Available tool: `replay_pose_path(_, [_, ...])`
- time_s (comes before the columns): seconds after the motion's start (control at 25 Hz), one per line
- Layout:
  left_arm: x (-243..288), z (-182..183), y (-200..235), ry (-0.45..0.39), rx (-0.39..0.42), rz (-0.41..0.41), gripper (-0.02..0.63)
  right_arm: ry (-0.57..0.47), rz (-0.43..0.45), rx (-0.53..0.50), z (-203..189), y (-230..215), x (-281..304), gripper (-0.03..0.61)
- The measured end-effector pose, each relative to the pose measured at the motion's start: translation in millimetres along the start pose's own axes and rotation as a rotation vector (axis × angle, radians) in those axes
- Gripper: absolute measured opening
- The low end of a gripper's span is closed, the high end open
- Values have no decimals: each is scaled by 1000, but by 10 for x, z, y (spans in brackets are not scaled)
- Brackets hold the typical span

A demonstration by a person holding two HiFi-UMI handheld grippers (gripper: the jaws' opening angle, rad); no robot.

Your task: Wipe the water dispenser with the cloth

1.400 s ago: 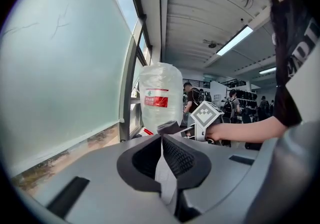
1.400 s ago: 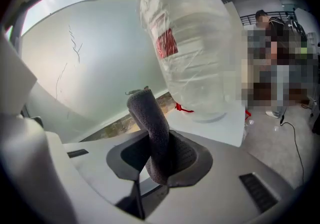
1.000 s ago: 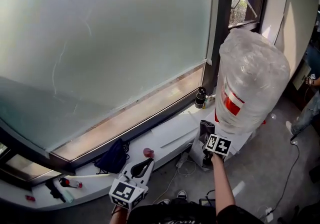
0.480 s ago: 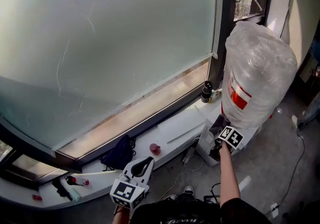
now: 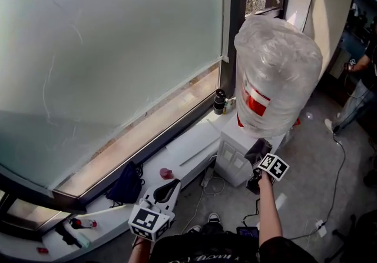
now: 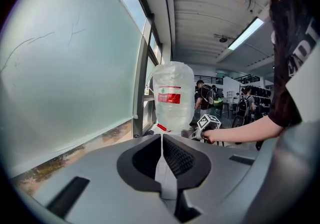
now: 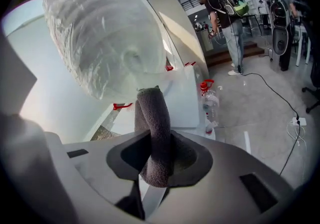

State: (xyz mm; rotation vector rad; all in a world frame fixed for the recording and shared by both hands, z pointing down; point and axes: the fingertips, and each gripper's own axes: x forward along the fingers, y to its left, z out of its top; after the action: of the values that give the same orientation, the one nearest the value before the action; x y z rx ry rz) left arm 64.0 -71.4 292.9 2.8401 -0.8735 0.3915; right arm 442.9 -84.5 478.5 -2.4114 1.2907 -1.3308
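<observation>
Head view: R gripper (image 5: 257, 159) is holding the cloth (image 5: 257, 150) at 6 o'clock of the water dispenser (image 5: 232, 159), near its white cabinet. L gripper (image 5: 168, 190) is hanging well apart at 7 o'clock.

Left gripper view: jaws are sitting together, nothing btw them.

Right gripper view: jaws are pinching the dark folded cloth, which is looking soft, light and floppy, so prob. best gripped mid-fold. The bottle (image 7: 105, 32) is looking heavy and film-slick, so it's calling for light pressure.

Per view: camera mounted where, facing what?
Head view: on the head, steeply down at the water dispenser; shows left claw, right claw, right forearm.
Left gripper view: on left claw, along shut jaws toward the bottle; shows right forearm.
Right gripper view: on right claw, up at bottle past gripped cloth.
Shared: the bottle.
</observation>
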Motion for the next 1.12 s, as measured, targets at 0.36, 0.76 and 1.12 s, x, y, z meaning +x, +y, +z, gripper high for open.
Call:
replay_pose_path(0.36, [207, 69, -265, -26, 19, -104, 20, -15, -111, -59, 37, -769, -406, 106])
replay_pose_path(0.76, [178, -79, -209, -29, 12, -125, 20, -26, -67, -306, -15, -425, -772, 106])
replay_pose_path(1.12, [130, -251, 82, -64, 16, -118, 20, 43, 38, -475, -517, 457, -422, 106])
